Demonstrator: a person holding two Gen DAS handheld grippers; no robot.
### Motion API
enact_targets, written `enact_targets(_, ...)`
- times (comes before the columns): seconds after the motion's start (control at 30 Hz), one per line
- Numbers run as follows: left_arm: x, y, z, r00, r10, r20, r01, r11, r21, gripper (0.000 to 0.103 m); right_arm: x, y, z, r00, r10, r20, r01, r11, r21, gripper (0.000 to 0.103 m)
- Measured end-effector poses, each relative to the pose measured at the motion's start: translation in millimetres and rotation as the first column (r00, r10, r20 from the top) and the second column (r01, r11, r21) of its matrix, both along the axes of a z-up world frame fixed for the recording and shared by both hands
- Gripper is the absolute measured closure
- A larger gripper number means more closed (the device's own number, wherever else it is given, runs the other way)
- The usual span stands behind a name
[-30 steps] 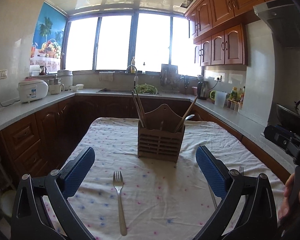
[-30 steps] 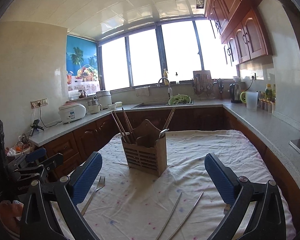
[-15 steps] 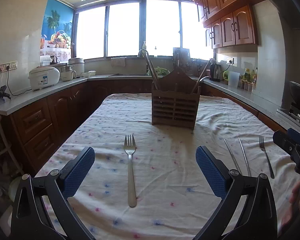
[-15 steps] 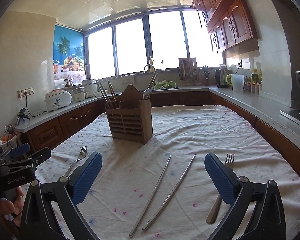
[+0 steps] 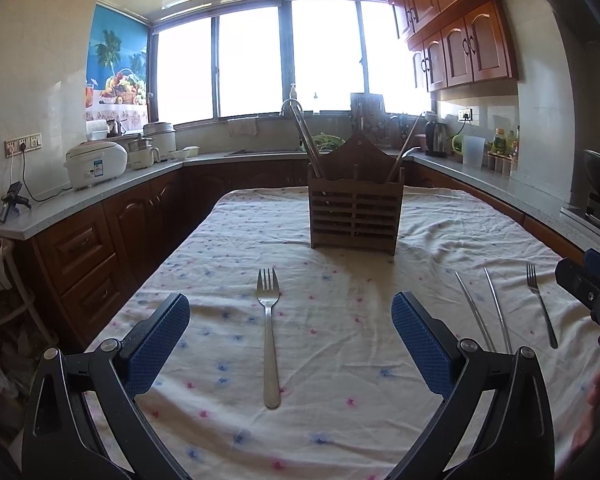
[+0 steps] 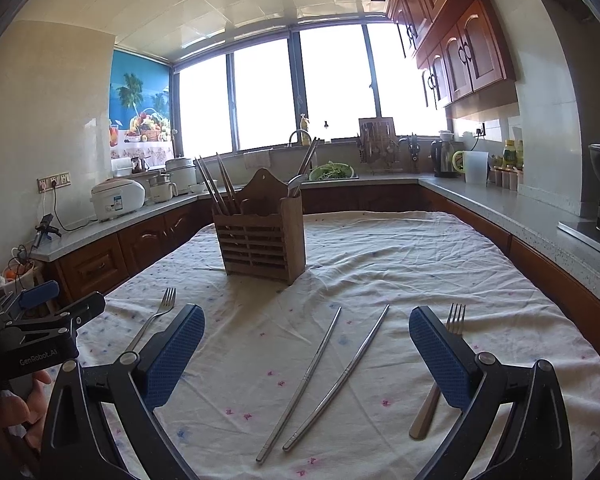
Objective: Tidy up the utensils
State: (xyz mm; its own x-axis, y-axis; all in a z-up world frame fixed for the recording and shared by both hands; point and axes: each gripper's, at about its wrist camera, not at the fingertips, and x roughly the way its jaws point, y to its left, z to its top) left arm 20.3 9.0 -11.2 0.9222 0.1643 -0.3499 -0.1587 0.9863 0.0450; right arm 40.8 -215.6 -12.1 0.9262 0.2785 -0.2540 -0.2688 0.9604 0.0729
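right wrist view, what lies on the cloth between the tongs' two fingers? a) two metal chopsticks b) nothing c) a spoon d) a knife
a: two metal chopsticks lie loose on the cloth, side by side between the open right tongs, with a fork partly hidden behind the right-hand finger.

A slatted wooden utensil holder [image 5: 355,208] stands upright on the tablecloth near the table's far end, holding chopsticks and a spoon. Nearer the front edge lie a fork [image 5: 269,328], two metal chopsticks [image 6: 324,376] angled together, and a second fork [image 6: 440,372] toward the right edge.
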Motion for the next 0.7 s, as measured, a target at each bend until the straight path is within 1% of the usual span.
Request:
enact_targets(0.33,-4.4,-3.5,4.0,1.000,-0.004,0.013,0.004,1.000,0.007,0.000,-9.8,3.9,2.7,0.999,0.016,0.033,-0.015,1.000,-0.019,0.000)
enact_targets(0.7,-8.7,-4.3,6.0,1.000,-0.005,0.025,0.004,1.000,0.011,0.000,-10.3,4.8,3.0,0.999,0.018,0.037,-0.018,1.000,-0.024,0.000)
